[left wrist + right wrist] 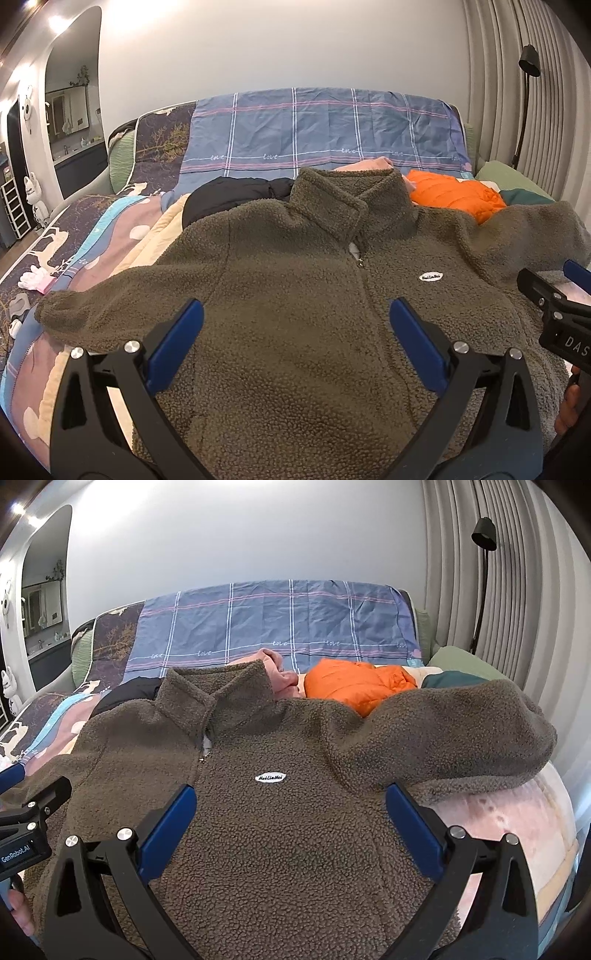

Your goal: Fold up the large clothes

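Observation:
An olive-brown fleece jacket [295,280] lies flat on the bed, front up, zip shut, collar at the far end, both sleeves spread out. It also shows in the right wrist view [288,812], with a white oval label [270,777] on the chest. My left gripper [295,314] is open and empty, above the jacket's lower left front. My right gripper [291,801] is open and empty, above the lower right front, and its body shows at the right edge of the left wrist view [554,306]. The left gripper's body shows at the left edge of the right wrist view [29,823].
Behind the collar lie a black garment [236,195], a pink garment [277,672] and an orange puffer jacket [358,686]. A blue checked sheet [317,133] covers the headboard. A floor lamp [484,576] stands by the curtain on the right. White gloves [33,280] lie on the quilt at left.

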Demonstrator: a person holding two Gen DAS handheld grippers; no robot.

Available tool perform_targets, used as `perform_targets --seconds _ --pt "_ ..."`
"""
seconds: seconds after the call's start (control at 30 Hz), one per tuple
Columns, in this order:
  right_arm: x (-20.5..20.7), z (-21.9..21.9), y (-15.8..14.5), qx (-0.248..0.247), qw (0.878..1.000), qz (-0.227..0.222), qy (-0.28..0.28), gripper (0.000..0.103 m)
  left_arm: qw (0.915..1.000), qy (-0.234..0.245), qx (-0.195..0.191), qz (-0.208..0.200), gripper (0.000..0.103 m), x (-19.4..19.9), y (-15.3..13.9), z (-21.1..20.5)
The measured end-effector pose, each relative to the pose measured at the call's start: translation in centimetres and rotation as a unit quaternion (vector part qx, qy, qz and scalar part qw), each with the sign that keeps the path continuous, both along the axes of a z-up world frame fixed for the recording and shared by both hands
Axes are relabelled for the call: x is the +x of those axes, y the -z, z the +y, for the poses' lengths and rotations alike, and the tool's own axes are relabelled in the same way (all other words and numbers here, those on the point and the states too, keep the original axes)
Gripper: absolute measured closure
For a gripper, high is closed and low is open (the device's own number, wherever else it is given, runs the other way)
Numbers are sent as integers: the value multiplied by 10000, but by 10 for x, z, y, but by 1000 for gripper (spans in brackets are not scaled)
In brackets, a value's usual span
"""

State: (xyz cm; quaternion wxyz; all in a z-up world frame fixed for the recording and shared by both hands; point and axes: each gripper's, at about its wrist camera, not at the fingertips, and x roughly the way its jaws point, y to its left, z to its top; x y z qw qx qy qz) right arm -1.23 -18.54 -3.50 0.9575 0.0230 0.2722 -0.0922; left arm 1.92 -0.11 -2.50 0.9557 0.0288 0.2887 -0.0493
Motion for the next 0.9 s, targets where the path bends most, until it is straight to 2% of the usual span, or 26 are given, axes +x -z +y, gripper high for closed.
perform_targets --seconds 0.17,0.53,0.9 --pt "1 -2 2 28 10000 46 44 1 9999 85 74 -25 2 -2 1 -1" --pt "1 -2 3 33 10000 53 21 1 9996 199 -204 -80 2 -2 2 8" --pt "0 0 5 -18 10000 77 24 1 9995 233 -211 -90 2 -3 5 10"
